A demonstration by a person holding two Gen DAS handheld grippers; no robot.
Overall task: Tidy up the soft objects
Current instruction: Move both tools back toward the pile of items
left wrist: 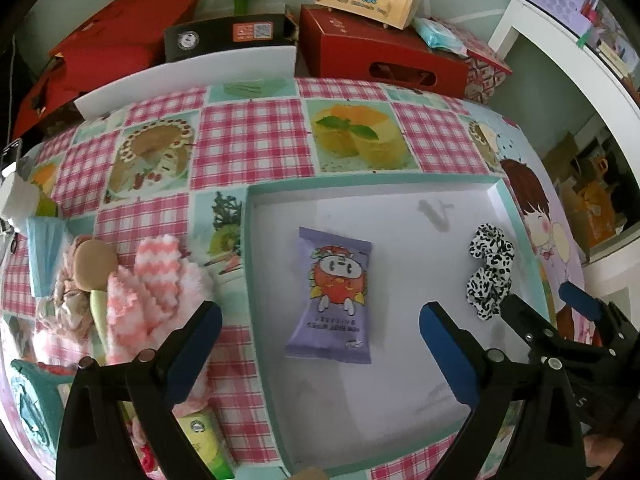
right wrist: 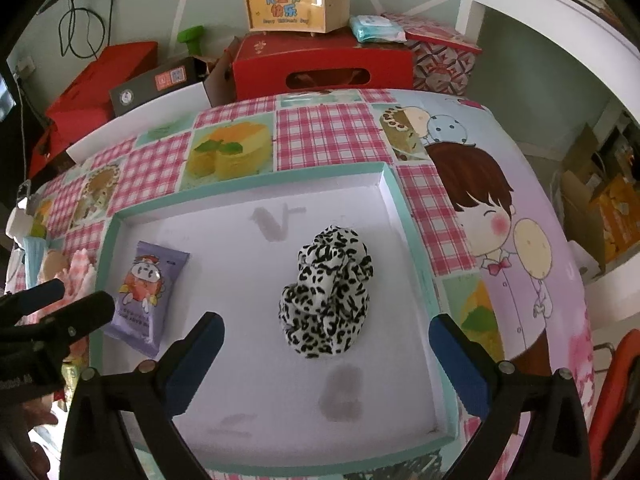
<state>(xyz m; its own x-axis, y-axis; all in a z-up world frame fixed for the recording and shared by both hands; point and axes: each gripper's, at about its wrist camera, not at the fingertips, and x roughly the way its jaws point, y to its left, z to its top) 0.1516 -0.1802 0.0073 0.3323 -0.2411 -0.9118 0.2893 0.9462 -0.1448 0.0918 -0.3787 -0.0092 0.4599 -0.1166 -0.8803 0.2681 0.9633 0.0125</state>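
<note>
So both tools were wide open: left tool (left wrist: pixel 320 320) hung over the purple snack packet (left wrist: pixel 330 296), right tool (right wrist: pixel 326 332) over the leopard-print scrunchie (right wrist: pixel 326 296), inside the white tray (right wrist: pixel 248 188).

Pale green wall (right wrist: pixel 140 4), white shelving (right wrist: pixel 560 12), perhaps daylight

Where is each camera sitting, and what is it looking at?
Left wrist: on the left gripper, looking down at the snack packet in the tray; its open fingers show, with the right gripper beside.
Right wrist: on the right gripper, looking down at the spotted scrunchie; its open fingers show.
Shared: tray, packet, scrunchie.
</note>
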